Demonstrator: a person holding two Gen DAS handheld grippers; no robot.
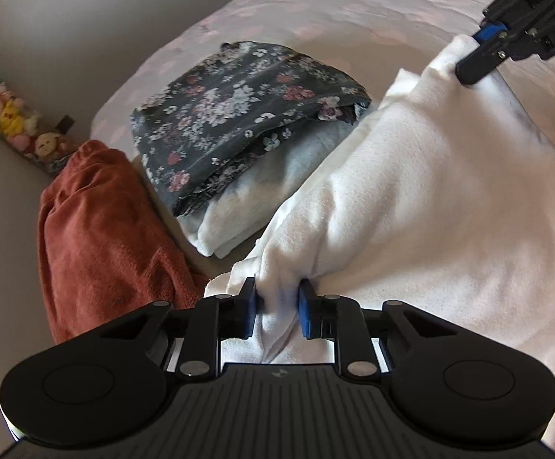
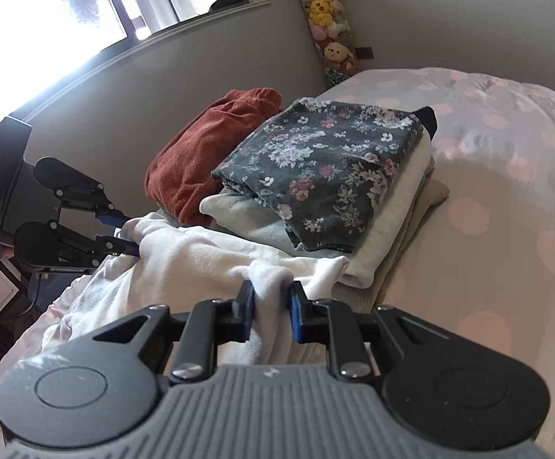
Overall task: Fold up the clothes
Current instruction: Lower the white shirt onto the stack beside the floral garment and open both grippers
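A white fleece garment [image 1: 430, 199] lies spread on the bed. My left gripper [image 1: 277, 306] is shut on a bunched fold at its near edge, blue pads pressing the cloth from both sides. My right gripper [image 2: 271, 308] is shut on another pinch of the same white garment [image 2: 201, 256]. In the left wrist view the right gripper [image 1: 480, 53] holds the far corner at the upper right. In the right wrist view the left gripper [image 2: 124, 233] grips the garment's left end.
A folded stack topped by a dark floral garment [image 1: 239, 111] sits on white and beige pieces [image 2: 392, 229]. A rust-orange garment [image 1: 101, 229] lies beside it. The pink dotted bedspread [image 2: 507, 191] stretches right. Plush toys [image 2: 327, 11] hang in the wall corner, window [image 2: 48, 19] at left.
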